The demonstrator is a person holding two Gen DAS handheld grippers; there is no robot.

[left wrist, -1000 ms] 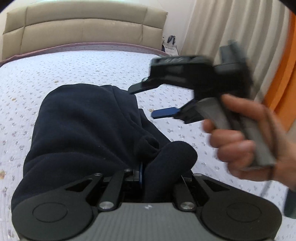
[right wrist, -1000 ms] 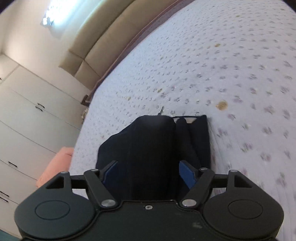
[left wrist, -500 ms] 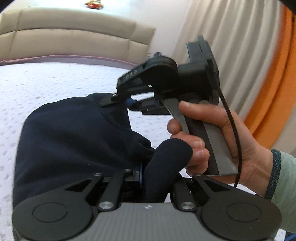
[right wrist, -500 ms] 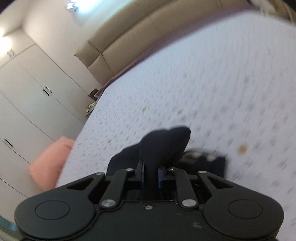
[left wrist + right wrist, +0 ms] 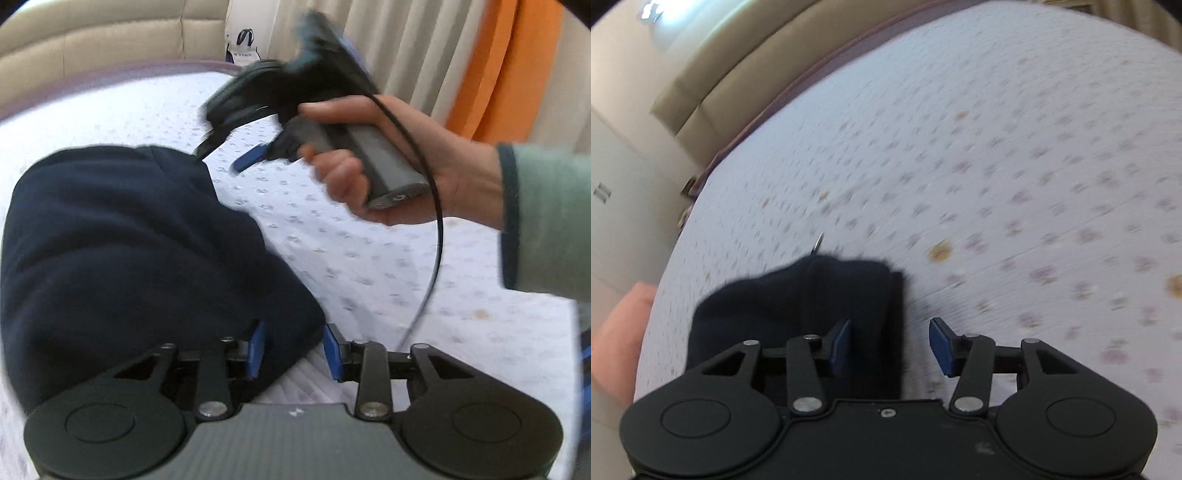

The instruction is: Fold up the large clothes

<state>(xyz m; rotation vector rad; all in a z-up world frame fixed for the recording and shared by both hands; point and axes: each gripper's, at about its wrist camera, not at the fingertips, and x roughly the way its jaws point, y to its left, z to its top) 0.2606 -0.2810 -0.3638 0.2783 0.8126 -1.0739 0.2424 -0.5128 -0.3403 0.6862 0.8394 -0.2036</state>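
Observation:
A folded dark navy garment [image 5: 122,251] lies bundled on the white flowered bed sheet [image 5: 369,266]. My left gripper [image 5: 291,349] is open, its blue pads either side of the garment's near corner, which lies loose between them. My right gripper [image 5: 890,345] is open at the garment's [image 5: 798,295] right edge, with cloth beside its left pad. The right gripper also shows in the left wrist view [image 5: 236,155], held in a hand at the far right corner of the garment, its fingers apart.
A beige padded headboard [image 5: 92,48] runs along the far side of the bed. Cream and orange curtains [image 5: 461,55] hang at the right. White wardrobe doors [image 5: 613,192] and a pink cushion [image 5: 617,332] are left of the bed. The sheet [image 5: 1015,184] stretches beyond the garment.
Both grippers have opened and let go of the navy cloth. The garment has dropped flat onto the bed, and the right gripper has moved back to the garment's edge.

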